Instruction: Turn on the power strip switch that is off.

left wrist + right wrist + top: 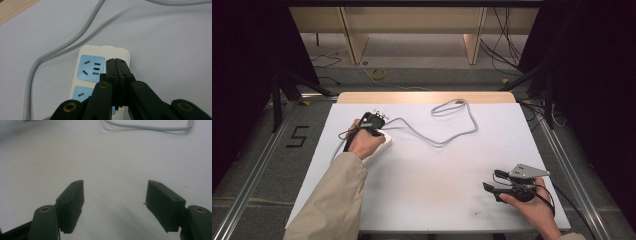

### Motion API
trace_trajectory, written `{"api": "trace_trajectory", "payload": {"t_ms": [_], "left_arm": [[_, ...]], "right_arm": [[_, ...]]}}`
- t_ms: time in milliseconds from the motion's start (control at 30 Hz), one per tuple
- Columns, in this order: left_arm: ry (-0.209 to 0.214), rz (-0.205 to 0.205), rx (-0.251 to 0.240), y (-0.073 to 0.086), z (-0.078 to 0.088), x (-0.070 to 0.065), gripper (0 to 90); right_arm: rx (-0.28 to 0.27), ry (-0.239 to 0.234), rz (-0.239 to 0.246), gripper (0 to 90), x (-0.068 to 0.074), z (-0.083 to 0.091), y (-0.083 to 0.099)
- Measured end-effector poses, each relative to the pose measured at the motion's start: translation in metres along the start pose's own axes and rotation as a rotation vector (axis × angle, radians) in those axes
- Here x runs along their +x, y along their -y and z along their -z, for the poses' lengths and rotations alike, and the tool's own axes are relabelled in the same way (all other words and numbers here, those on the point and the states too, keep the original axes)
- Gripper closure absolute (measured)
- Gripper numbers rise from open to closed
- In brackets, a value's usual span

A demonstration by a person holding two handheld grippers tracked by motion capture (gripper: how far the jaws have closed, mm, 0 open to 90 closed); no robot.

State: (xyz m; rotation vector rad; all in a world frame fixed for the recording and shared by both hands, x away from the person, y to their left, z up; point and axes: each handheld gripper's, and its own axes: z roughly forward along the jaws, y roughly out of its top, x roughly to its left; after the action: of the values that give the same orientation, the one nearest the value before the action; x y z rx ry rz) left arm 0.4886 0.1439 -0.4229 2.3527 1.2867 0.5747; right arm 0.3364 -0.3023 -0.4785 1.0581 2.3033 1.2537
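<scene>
A white power strip (100,53) with blue socket faces lies on the white table sheet; in the high view the power strip (382,145) sits under the left hand. My left gripper (116,60) hovers over the strip's right edge, jaws pressed together with nothing between them. In the high view the left gripper (377,120) is at the table's left rear. A grey cable (447,131) runs from the strip in a loop across the back. My right gripper (115,195) stands open over bare sheet; the right gripper (493,181) rests near the front right corner.
The white sheet (427,170) covers a wooden table whose far edge (427,97) shows bare. Metal rails (257,160) flank both sides. Cables lie on the floor behind, near wooden furniture legs (354,45).
</scene>
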Motion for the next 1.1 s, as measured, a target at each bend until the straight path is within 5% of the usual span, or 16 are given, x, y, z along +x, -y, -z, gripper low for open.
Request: {"api": "trace_trajectory", "payload": {"t_ms": [1100], "left_arm": [[-0.002,-0.008,0.033,-0.008,-0.014,0.001,89.8]], "right_arm": [[0.0,0.0,0.003,31.8,0.0,0.0,0.0]]}}
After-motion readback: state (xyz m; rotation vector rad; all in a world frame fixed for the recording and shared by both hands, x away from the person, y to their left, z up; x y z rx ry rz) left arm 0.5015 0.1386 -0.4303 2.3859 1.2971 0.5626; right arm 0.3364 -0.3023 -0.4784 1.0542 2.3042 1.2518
